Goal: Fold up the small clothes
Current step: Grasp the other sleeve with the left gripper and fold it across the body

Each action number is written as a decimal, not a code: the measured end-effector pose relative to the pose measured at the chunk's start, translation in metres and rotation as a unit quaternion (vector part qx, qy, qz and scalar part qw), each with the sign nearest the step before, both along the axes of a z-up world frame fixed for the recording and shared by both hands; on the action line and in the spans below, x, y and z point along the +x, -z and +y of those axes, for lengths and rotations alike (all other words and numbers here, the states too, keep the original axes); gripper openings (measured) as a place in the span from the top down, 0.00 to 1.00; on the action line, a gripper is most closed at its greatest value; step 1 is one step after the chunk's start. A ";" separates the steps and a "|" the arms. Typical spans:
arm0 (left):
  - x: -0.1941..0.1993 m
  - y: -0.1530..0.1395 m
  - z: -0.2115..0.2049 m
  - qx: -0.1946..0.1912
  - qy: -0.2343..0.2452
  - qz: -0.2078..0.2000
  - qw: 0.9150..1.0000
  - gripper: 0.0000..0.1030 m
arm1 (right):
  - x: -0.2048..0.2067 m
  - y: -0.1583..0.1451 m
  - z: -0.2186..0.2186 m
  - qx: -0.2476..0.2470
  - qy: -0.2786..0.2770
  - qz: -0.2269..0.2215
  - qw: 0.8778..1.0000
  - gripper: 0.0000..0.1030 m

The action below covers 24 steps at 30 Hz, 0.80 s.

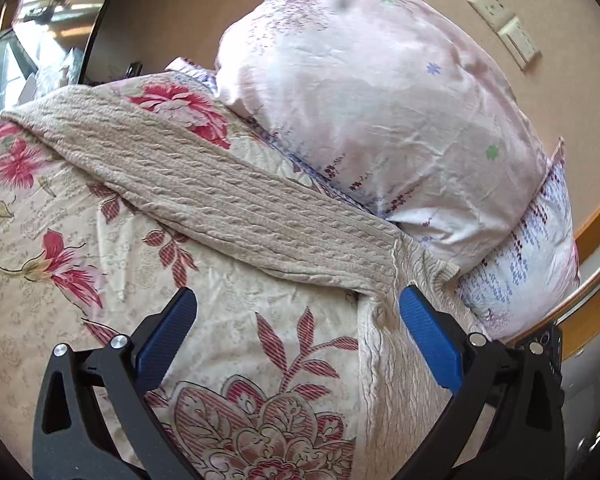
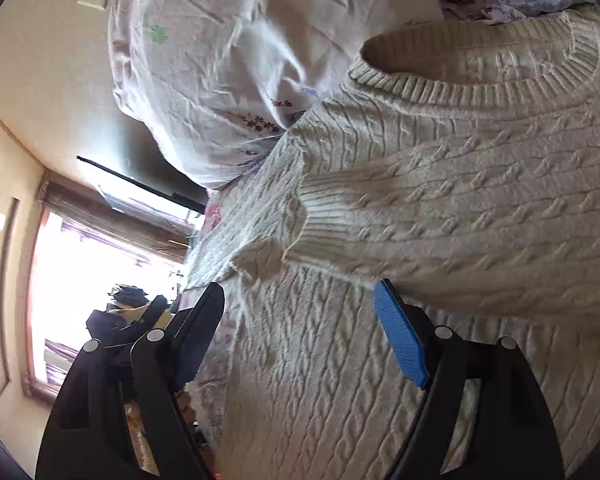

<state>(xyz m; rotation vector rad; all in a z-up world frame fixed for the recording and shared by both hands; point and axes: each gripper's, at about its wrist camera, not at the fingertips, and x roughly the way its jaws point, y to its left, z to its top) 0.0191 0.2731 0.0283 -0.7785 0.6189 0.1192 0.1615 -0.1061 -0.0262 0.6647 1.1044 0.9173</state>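
A beige cable-knit sweater lies on a floral bedspread. In the left wrist view one long sleeve stretches from upper left to the shoulder seam at lower right. My left gripper is open and empty, just above the bedspread beside the sleeve's armpit. In the right wrist view the sweater's body fills the frame, with the round collar at upper right and the other sleeve folded across the chest, cuff pointing left. My right gripper is open and empty over the body, just below that cuff.
A large pale pink pillow lies on a second pillow against the wall, touching the sweater's shoulder; it also shows in the right wrist view. A wooden bed edge curves at the right. A bright window is far off.
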 end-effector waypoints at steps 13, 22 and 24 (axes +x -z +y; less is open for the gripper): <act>0.015 0.028 0.085 -0.136 -0.126 0.033 0.982 0.44 | -0.036 -0.014 -0.014 0.028 -0.006 -0.120 0.992 0.12; 0.023 0.031 0.098 -0.185 -0.164 0.022 0.969 0.94 | -0.035 -0.024 -0.038 0.037 0.031 -0.142 0.989 0.12; 0.030 0.009 0.083 -0.166 -0.139 -0.008 0.976 0.95 | -0.034 -0.027 -0.044 0.035 0.043 -0.149 0.987 0.12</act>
